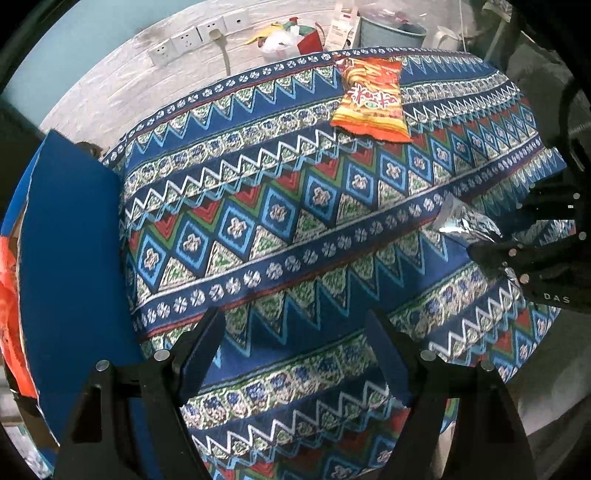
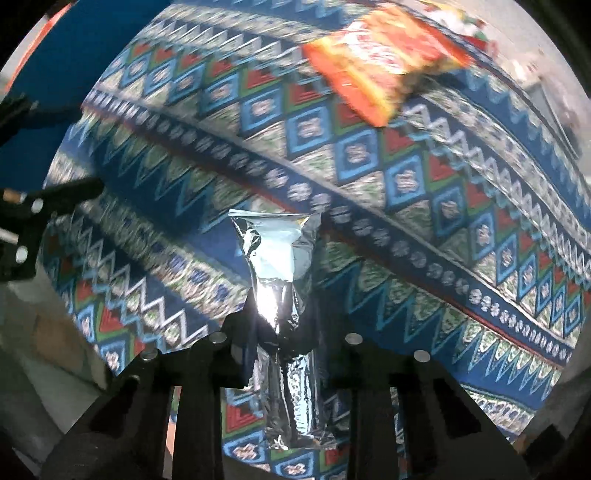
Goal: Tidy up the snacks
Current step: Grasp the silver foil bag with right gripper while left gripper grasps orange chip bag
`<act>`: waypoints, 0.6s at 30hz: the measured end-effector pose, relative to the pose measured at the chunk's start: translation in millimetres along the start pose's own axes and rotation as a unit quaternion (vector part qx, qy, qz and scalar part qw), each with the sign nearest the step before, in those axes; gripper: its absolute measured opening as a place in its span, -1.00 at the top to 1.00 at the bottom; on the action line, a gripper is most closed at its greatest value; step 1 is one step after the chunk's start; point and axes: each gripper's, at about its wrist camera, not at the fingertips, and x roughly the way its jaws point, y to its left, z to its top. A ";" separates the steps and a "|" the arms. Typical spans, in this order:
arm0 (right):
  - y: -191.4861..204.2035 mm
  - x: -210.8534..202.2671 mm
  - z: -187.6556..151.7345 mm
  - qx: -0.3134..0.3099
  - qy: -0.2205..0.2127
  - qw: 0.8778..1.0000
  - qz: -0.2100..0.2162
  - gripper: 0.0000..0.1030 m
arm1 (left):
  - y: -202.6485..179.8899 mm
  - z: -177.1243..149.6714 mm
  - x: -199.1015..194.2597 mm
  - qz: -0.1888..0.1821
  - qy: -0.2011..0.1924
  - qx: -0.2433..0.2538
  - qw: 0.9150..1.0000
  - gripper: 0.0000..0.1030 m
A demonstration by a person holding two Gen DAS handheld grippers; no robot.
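Observation:
An orange-red chip bag (image 1: 371, 99) lies flat at the far side of the patterned tablecloth (image 1: 258, 221); it also shows blurred in the right wrist view (image 2: 384, 55). My right gripper (image 2: 280, 332) is shut on a silver foil snack packet (image 2: 277, 266) and holds it above the cloth; the packet (image 1: 465, 221) and the right gripper (image 1: 532, 251) show at the right edge of the left wrist view. My left gripper (image 1: 295, 328) is open and empty above the near part of the cloth. A blue box (image 1: 70, 258) stands at the left with something orange (image 1: 11, 314) inside.
Wall sockets (image 1: 195, 37) with a plugged cable sit behind the table. A pile of bags and packets (image 1: 291, 33) and a grey bin (image 1: 391, 31) stand at the back. The left gripper (image 2: 40, 210) shows at the left of the right wrist view.

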 end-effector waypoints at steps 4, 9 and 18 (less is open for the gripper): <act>-15.8 -6.8 6.0 0.033 -0.024 0.999 -0.009 0.53 | -9.9 12.4 -3.1 0.001 -0.010 0.007 1.000 -0.55; -36.9 -20.0 13.0 0.082 -0.064 0.994 -0.020 0.54 | -19.2 29.4 -1.9 -0.004 -0.016 0.010 1.000 -0.55; -95.7 -47.8 31.8 0.167 -0.138 0.976 -0.034 0.54 | -26.3 83.3 13.1 -0.006 -0.037 -0.011 0.999 -0.55</act>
